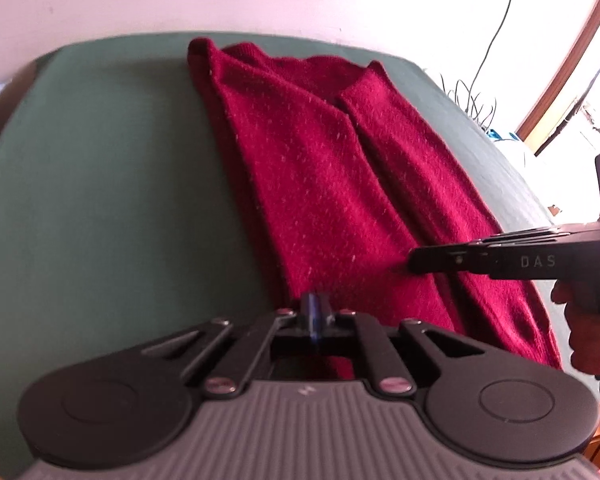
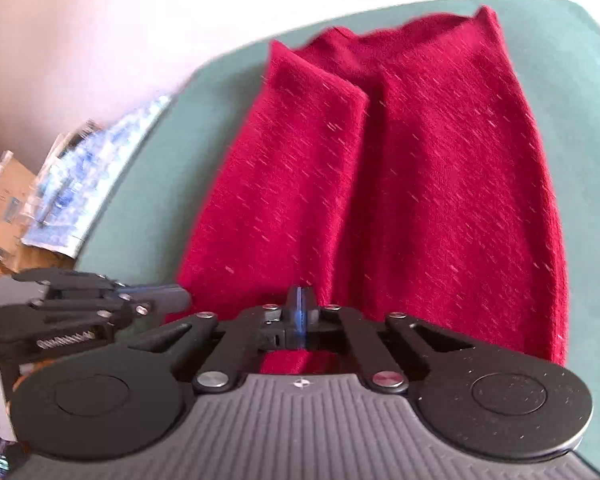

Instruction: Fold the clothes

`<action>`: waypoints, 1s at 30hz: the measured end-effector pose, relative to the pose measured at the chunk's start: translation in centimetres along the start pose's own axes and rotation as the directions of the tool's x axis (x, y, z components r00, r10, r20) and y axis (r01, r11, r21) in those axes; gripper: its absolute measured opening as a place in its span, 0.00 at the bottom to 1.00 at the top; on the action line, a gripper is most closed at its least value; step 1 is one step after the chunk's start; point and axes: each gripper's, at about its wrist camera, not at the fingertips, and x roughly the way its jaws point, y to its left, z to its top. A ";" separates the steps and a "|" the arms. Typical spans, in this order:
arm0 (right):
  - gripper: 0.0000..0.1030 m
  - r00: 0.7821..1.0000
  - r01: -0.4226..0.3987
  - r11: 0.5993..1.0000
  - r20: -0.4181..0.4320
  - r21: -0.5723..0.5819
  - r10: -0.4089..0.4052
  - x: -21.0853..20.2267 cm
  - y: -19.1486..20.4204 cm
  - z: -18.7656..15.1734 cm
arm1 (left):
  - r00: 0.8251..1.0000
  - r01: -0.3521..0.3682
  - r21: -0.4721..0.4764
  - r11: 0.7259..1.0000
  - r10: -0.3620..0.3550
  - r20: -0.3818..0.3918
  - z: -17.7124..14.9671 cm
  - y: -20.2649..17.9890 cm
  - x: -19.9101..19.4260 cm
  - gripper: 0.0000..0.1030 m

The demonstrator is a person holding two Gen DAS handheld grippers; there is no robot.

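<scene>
Left wrist view: a green worktop (image 1: 100, 184) is covered lengthwise by a red knitted garment (image 1: 320, 168), fuzzy, lint-flecked, already folded into a long band; its near hem is pinched by the pressed-together fingers of the left gripper (image 1: 314, 312) and the right gripper (image 2: 300, 312); if only one layer is caught, the fold could be pulled askew.

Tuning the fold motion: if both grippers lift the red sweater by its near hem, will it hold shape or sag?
Likely to sag: the red sweater is a soft knit, already lying in loose lengthwise folds on the green surface. Probably grippy rather than slippery, given its fuzzy, linty texture. The folded-over flap may flop open when raised.
</scene>
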 end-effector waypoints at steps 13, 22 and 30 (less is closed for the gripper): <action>0.02 0.999 0.025 0.994 0.029 0.110 -0.028 1.7 -1.8 2.0 | 0.998 -0.062 0.010 0.998 0.061 0.027 1.8 0.8 1.8 0.07; 0.00 0.998 0.023 0.984 0.056 0.174 -0.033 4.6 -2.7 4.6 | 0.995 -0.078 -0.009 0.997 0.079 0.061 4.4 1.7 4.9 0.13; 0.05 0.995 0.023 0.989 0.093 0.143 -0.037 3.8 -2.6 5.8 | 0.994 -0.075 -0.009 0.997 0.075 0.076 5.0 2.1 3.5 0.06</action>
